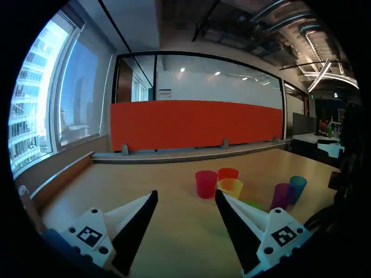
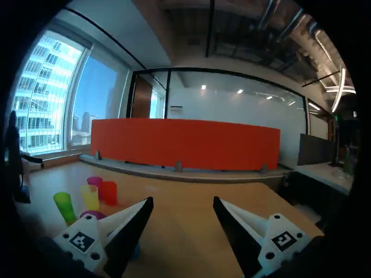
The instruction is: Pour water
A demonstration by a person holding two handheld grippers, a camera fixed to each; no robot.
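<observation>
Left hand-held gripper [image 1: 186,192] and right hand-held gripper [image 2: 183,199] hang released, empty; yellow cup [image 1: 230,187] stands just beside pink cup [image 1: 206,184], contents indiscernible.

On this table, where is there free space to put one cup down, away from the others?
Bare wood lies between the pink cup and the window-side ledge, and from the red cup across to the table's right edge. It is crowded around the yellow cup, purple cup and teal cup.

Six cups [image 1: 206,184], one table [image 1: 178,231], one partition [image 1: 195,123].
</observation>
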